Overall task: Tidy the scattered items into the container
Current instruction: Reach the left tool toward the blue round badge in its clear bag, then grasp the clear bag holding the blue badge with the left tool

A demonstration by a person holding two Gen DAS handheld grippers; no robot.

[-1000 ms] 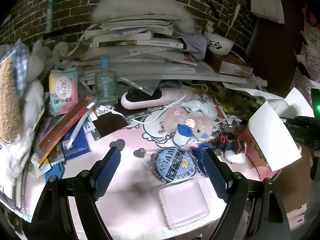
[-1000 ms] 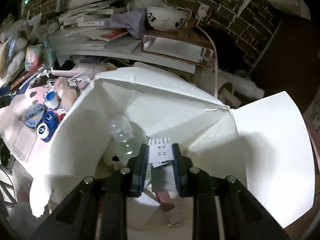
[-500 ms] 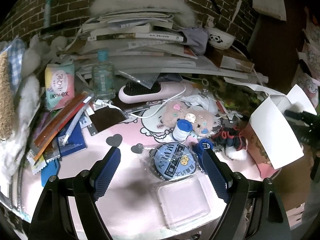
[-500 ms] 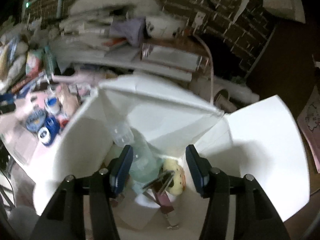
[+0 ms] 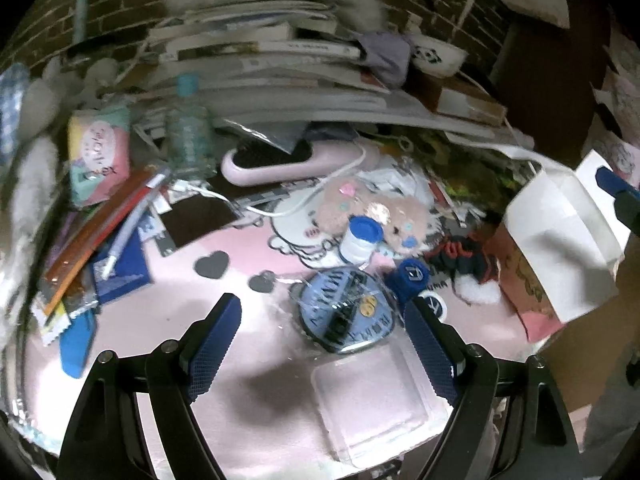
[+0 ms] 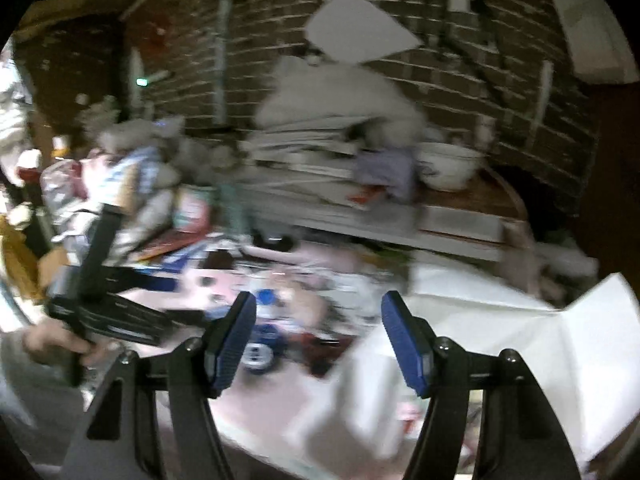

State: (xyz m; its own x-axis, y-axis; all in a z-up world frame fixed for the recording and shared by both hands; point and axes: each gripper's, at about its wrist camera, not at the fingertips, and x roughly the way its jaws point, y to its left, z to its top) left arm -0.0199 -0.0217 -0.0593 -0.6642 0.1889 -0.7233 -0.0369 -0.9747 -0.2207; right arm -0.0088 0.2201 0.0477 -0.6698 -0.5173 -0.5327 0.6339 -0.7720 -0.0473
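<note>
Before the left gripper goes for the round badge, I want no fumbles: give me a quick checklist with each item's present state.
1. Left gripper open and empty: ok.
2. Badge in view between the fingers: ok.
3. Clear box touches or overlaps the badge's near edge: not ok, it may shift.
4. Blue cap close against the badge's right side: not ok, a finger may catch it.
5. Right gripper open and empty: ok.
6. White bag open: cannot tell from the left view; the right view is blurred.

Pink mat (image 5: pixel 248 344) w/ grey hearts; blue-capped jar (image 5: pixel 360 240); box (image 5: pixel 560 240) prob. white.
</note>
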